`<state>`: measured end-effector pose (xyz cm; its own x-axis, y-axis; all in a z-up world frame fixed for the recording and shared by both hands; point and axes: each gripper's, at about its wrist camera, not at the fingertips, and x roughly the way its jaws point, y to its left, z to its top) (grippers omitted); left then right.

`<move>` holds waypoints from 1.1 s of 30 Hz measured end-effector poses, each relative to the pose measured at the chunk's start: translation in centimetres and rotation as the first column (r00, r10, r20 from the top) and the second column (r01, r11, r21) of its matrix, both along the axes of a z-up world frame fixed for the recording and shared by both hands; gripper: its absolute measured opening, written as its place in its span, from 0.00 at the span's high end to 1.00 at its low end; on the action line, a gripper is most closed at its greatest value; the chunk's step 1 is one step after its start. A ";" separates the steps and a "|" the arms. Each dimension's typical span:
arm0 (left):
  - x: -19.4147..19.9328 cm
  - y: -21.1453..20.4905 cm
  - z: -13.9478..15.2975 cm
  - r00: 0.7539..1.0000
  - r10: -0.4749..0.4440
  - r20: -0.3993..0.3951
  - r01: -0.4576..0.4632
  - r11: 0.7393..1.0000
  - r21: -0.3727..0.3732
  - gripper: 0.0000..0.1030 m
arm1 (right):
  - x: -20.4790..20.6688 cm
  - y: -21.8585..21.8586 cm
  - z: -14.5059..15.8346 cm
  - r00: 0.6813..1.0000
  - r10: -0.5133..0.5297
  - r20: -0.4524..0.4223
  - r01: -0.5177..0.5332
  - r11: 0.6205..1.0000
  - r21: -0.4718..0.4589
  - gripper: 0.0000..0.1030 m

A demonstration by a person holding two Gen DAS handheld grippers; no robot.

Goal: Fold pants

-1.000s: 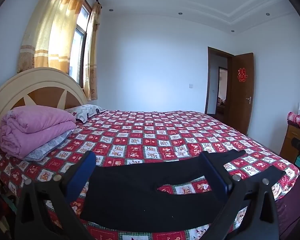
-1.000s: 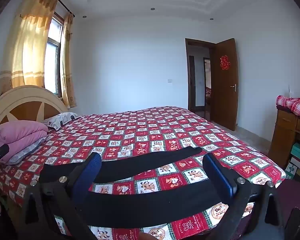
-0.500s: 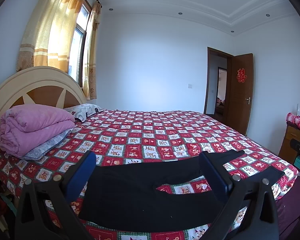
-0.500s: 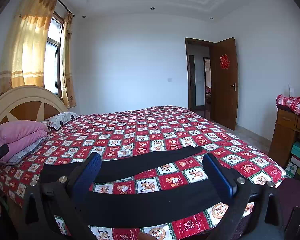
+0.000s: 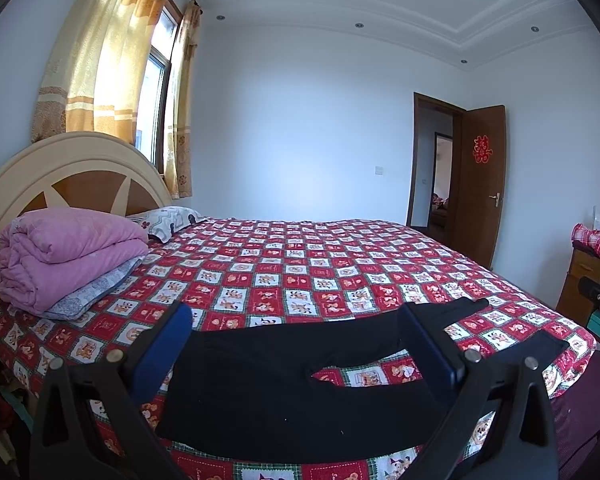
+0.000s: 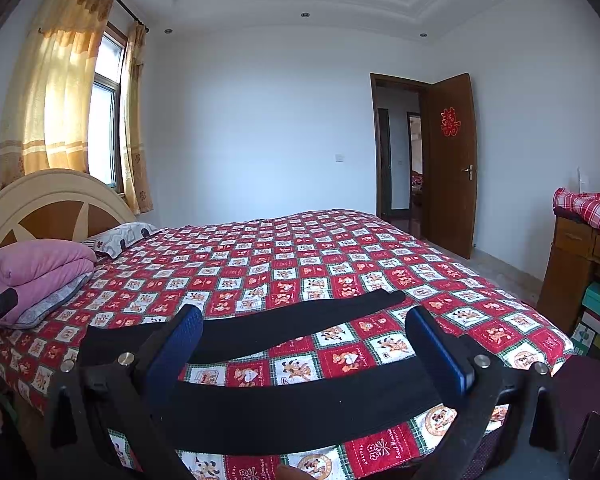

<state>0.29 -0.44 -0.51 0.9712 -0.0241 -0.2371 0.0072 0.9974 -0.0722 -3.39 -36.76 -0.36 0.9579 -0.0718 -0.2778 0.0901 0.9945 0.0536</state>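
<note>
Black pants [image 5: 268, 384] lie spread flat along the near edge of the bed, waist to the left and both legs running right. In the right wrist view the two legs [image 6: 300, 404] lie apart with patterned cover between them. My left gripper [image 5: 296, 344] is open and empty, held above and in front of the waist part. My right gripper [image 6: 304, 340] is open and empty, held above and in front of the legs. Neither touches the cloth.
The bed has a red checked cover [image 5: 320, 272] and a cream and brown headboard [image 5: 68, 168] at left. A folded pink quilt [image 5: 60, 252] and a pillow [image 5: 168, 218] lie by the headboard. A wooden cabinet [image 6: 580, 264] stands at right, an open door [image 6: 452, 160] behind.
Both views have shifted only slightly; the left gripper has drifted a little higher over the pants. The pants lie as before and both grippers stay open.
</note>
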 end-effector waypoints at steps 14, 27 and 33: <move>0.1 -0.4 -0.5 1.000 -0.004 -0.012 0.004 1.000 0.007 0.00 | 0.3 0.2 -0.4 1.000 0.003 -0.012 -0.003 1.000 -0.002 0.01; 0.1 -0.4 -0.6 1.000 -0.007 -0.016 0.008 1.000 0.007 0.00 | 0.3 0.5 -0.4 1.000 0.002 -0.021 -0.002 1.000 -0.002 0.01; 0.1 -0.5 -0.7 1.000 -0.008 -0.017 0.008 1.000 0.007 0.00 | 0.4 0.5 -0.4 1.000 0.003 -0.023 -0.003 1.000 -0.002 0.01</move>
<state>0.41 -0.93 -1.17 0.9669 -0.0302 -0.2535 0.0141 0.9978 -0.0652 -3.00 -36.24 -0.78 0.9516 -0.0700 -0.2994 0.0887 0.9948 0.0493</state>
